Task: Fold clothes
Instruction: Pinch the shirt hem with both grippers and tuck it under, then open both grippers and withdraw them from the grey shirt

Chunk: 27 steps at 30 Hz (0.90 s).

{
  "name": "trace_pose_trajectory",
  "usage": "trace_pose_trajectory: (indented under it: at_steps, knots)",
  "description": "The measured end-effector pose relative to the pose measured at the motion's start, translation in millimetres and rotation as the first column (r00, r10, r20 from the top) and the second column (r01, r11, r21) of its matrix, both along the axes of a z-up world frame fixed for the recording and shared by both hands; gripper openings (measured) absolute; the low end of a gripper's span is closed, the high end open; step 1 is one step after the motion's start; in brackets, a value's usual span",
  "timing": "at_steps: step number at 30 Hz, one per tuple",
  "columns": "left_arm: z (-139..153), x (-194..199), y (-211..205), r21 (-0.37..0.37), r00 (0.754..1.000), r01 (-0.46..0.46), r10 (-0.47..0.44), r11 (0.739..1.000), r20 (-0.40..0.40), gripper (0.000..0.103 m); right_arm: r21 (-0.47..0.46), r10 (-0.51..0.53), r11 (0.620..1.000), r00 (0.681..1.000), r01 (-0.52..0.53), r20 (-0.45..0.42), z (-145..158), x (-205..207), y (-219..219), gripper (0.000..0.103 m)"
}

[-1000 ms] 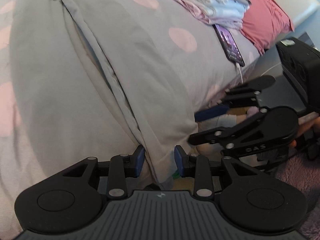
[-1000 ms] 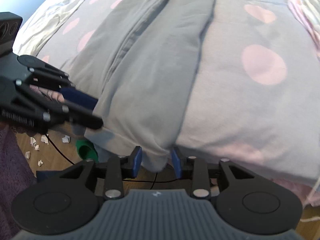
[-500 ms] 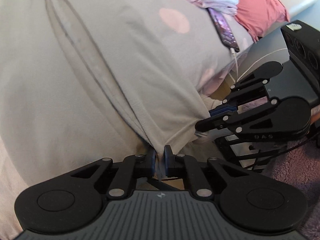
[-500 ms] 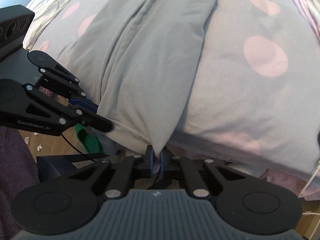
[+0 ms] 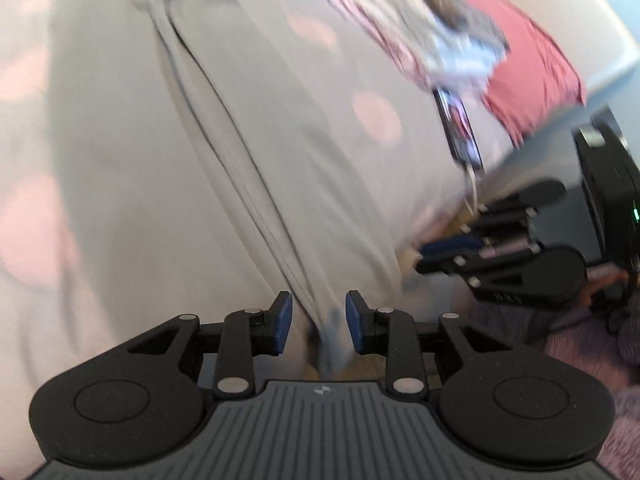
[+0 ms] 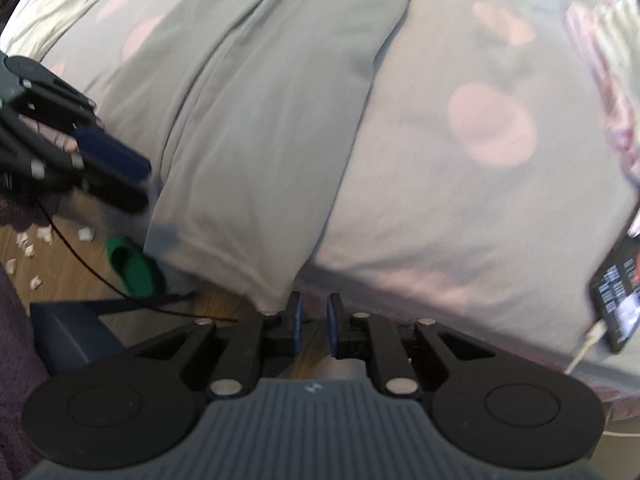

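Left wrist view shows the left gripper [image 5: 318, 322] fingers apart around the hem of the grey garment [image 5: 248, 168] on the bed [image 5: 376, 120], so close them on it before lifting, while the right gripper [image 6: 311, 322] fingers sit nearly together, holding nothing, just beside the hem.

Nothing I can read right now. Off to my right, the letters on my right gripper [image 5: 498, 256] smear into blur, and the phone [image 6: 618, 300] screen right of those jaws shows only illegible lines.
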State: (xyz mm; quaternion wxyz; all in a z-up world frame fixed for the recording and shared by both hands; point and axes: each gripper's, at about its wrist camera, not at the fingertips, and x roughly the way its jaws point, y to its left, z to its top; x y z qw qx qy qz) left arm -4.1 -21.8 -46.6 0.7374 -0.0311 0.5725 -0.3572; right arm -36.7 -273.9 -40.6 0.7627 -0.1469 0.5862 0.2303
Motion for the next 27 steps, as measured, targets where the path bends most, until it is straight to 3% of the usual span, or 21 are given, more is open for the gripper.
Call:
trace_pose_trajectory:
  at_steps: [6, 11, 14, 19, 23, 27]
  knots:
    - [12.2, 37.4, 16.8, -0.011, 0.983, -0.164, 0.164, 0.986, 0.087, 0.026, 0.044, -0.068, 0.997, 0.987, 0.063, 0.142, 29.6, 16.0, 1.8, 0.016]
    - [16.4, 68.4, 11.7, 0.061, 0.981, -0.160, 0.152, 0.985, 0.123, 0.026, 0.005, -0.059, 0.998, 0.973, 0.059, 0.222, 31.2, 25.9, 23.2, 0.017]
    - [18.9, 87.0, 8.5, 0.105, 0.979, -0.158, 0.143, 0.982, 0.145, 0.026, -0.041, -0.032, 0.998, 0.977, 0.041, 0.211, 26.0, 41.1, 32.1, 0.027]
    - [29.4, 118.7, 1.6, 0.147, 0.978, -0.132, 0.105, 0.980, 0.181, 0.026, -0.074, 0.026, 0.997, 0.984, -0.014, 0.175, 19.0, 56.8, 57.4, 0.027]
    - [35.7, 153.2, -13.4, 0.170, 0.974, -0.108, 0.070, 0.979, 0.217, 0.036, -0.062, 0.046, 0.997, 0.984, -0.036, 0.171, 21.4, 68.6, 68.9, 0.027]
    - [38.9, 190.5, -25.1, 0.176, 0.965, -0.103, 0.055, 0.979, 0.258, 0.039, -0.099, 0.072, 0.994, 0.981, -0.054, 0.181, 20.0, 84.1, 79.8, 0.031]
